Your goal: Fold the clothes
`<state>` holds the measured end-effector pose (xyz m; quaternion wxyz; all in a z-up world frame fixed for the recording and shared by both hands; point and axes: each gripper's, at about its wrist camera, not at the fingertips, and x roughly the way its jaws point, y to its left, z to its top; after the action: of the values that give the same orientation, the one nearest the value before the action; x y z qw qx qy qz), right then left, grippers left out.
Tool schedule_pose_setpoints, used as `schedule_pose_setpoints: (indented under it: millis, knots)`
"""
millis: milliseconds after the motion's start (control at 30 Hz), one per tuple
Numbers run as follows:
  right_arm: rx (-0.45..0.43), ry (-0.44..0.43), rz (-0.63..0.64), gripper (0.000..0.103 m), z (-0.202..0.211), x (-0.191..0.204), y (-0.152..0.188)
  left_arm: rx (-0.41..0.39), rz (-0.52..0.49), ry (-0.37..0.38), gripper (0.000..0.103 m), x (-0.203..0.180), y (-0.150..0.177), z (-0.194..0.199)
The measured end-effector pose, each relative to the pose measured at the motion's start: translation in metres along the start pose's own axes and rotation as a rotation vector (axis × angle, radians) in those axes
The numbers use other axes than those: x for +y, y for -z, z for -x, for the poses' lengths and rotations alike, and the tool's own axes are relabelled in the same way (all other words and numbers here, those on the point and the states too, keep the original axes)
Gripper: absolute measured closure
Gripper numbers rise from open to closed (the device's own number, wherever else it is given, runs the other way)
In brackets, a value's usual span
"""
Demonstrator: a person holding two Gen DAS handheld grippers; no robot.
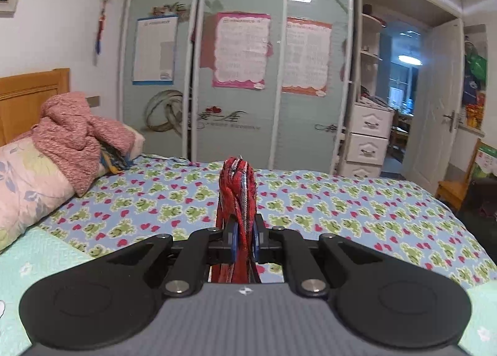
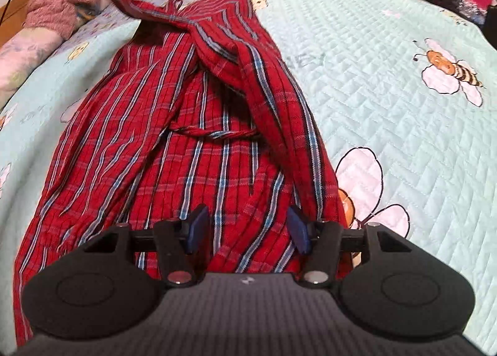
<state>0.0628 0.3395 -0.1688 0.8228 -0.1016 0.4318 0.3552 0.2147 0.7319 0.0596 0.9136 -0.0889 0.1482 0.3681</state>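
A red plaid garment (image 2: 161,144) with blue and white stripes lies crumpled lengthwise on the pale green quilt (image 2: 388,76). One strip of it rises off the bed toward the upper left and leaves the right wrist view. My left gripper (image 1: 243,239) is shut on a bunched fold of that red plaid garment (image 1: 237,188), held up above the bed. My right gripper (image 2: 247,228) hovers just over the near end of the garment, fingers (image 2: 197,228) open and apart with cloth showing between them but not pinched.
A frog-print sheet (image 1: 326,200) covers the far bed. A pink fuzzy garment (image 1: 74,135) lies on a floral pillow (image 1: 28,188) by the wooden headboard. Sliding wardrobe doors (image 1: 242,76), white drawers (image 1: 368,144) and an open door (image 1: 435,101) stand behind.
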Motion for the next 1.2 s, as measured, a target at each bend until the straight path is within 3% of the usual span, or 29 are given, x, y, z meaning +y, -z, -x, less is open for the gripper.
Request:
schedule_pose_setpoints:
  millis: [100, 167, 200, 333, 400, 567, 667, 833, 933, 1000, 1067, 1200]
  knots:
    - [-0.012, 0.004, 0.005, 0.059, 0.000, -0.004, 0.001, 0.006, -0.006, 0.025, 0.094, 0.003, 0.003, -0.002]
    - [-0.012, 0.001, -0.037, 0.077, 0.003, -0.013, -0.001, 0.020, 0.007, 0.036, 0.094, 0.008, 0.003, -0.005]
    - [-0.007, -0.001, -0.046, 0.079, 0.004, -0.017, -0.002, 0.026, 0.013, 0.039, 0.094, 0.011, 0.003, -0.006]
    - [0.022, -0.019, 0.017, 0.098, 0.006, -0.016, -0.003, 0.016, 0.009, 0.036, 0.094, 0.019, -0.007, -0.006]
    - [0.035, -0.108, -0.033, 0.101, 0.007, -0.025, -0.008, -0.008, 0.009, 0.028, 0.094, 0.021, -0.016, -0.003]
    - [0.077, -0.455, -0.186, 0.101, 0.025, -0.039, -0.016, -0.075, 0.009, -0.021, 0.094, 0.026, -0.037, 0.003]
    - [0.150, -0.546, -0.150, 0.101, 0.022, -0.029, -0.009, -0.080, 0.010, -0.051, 0.094, 0.024, -0.038, -0.003]
    - [0.263, -0.510, -0.021, 0.101, -0.007, -0.018, 0.006, -0.039, -0.028, -0.087, 0.094, 0.015, -0.012, -0.017]
    - [0.228, -0.626, -0.181, 0.099, 0.001, -0.044, 0.014, -0.018, -0.024, -0.117, 0.094, 0.017, 0.002, -0.024]
    - [0.204, -0.702, -0.288, 0.088, 0.006, -0.062, 0.019, -0.004, -0.012, -0.136, 0.094, 0.020, 0.009, -0.026]
    - [0.179, -0.777, -0.396, 0.051, 0.011, -0.079, 0.023, -0.002, -0.007, -0.150, 0.094, 0.023, 0.010, -0.026]
    - [0.126, -0.924, -0.613, 0.048, 0.021, -0.113, 0.033, -0.009, 0.002, -0.164, 0.094, 0.030, 0.010, -0.020]
